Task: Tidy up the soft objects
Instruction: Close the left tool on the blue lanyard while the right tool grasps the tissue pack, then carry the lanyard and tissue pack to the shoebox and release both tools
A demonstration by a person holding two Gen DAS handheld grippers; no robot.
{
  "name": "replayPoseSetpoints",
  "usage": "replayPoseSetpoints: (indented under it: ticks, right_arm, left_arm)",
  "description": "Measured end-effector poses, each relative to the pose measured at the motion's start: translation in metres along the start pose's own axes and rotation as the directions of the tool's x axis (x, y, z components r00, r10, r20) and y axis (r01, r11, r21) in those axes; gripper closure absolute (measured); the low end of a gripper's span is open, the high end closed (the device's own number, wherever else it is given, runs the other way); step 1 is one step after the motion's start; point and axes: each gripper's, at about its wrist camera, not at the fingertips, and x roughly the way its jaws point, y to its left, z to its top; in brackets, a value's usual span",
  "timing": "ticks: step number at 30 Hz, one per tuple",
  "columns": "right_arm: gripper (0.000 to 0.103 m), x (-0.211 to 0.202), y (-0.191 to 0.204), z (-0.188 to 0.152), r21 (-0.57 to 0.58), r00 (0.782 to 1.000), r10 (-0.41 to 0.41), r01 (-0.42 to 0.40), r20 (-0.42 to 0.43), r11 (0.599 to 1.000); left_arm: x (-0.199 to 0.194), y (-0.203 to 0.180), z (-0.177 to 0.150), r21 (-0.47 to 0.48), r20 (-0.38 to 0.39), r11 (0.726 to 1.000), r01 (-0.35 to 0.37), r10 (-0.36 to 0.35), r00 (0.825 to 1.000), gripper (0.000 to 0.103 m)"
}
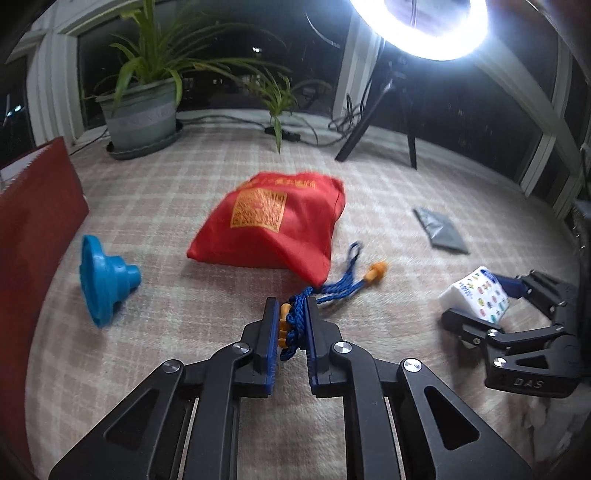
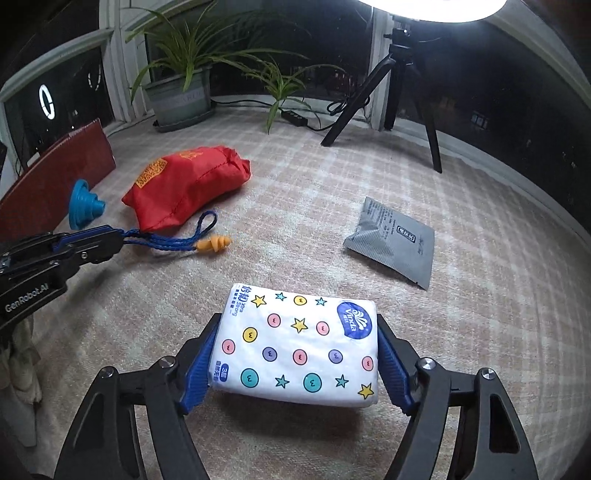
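Two grips: blue cord (image 1: 295, 321) bunched; tissue pack (image 2: 299, 343) squeezed.

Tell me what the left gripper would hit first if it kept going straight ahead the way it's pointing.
Probably the red bag. The left gripper, shut on the blue cord, points at its near corner; depth is hard to judge.

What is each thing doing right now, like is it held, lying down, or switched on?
Left tongs: shut on the blue cord.
Blue cord: pinched at one end, the rest lying on the blanket.
Right tongs: shut on the tissue pack.
Tissue pack: held.
Red bag: lying stuffed.
Blue funnel: tipped over.
Grey packet: lying flat.
Ring light: on.
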Motion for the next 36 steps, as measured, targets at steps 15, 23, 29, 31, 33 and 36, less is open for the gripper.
replayPoseSetpoints:
  ticks: [15,23,29,31,33,36]
  right_arm:
    - [0.031,-0.052,0.018,0.026,-0.038,0.991,0.05,-0.046,0.127,0.998]
    - [0.031,-0.079,0.046,0.054,-0.098,0.975,0.115,-0.097,0.192,0.99]
    - [0.031,-0.095,0.083,0.086,-0.188,0.954,0.186,-0.143,0.236,0.972]
    - [0.031,-0.1,0.096,0.097,-0.216,0.945,0.214,-0.161,0.249,0.963]
    - [0.031,-0.104,0.112,0.108,-0.247,0.935,0.245,-0.181,0.258,0.952]
    - [0.031,-0.108,0.135,0.123,-0.288,0.918,0.295,-0.217,0.266,0.933]
  left_arm:
    - [-0.083,0.0,0.024,-0.014,0.209,1.0,0.008,-0.005,0.978,0.092]
    - [-0.131,0.019,0.035,-0.029,0.329,0.998,-0.056,0.063,0.942,0.092]
    - [-0.166,0.056,0.042,-0.095,0.395,0.99,-0.105,0.134,0.909,0.092]
    - [-0.18,0.073,0.042,-0.13,0.409,0.983,-0.128,0.17,0.896,0.092]
    - [-0.191,0.088,0.042,-0.161,0.419,0.976,-0.15,0.205,0.885,0.092]
    - [-0.209,0.113,0.04,-0.211,0.432,0.958,-0.196,0.271,0.86,0.092]
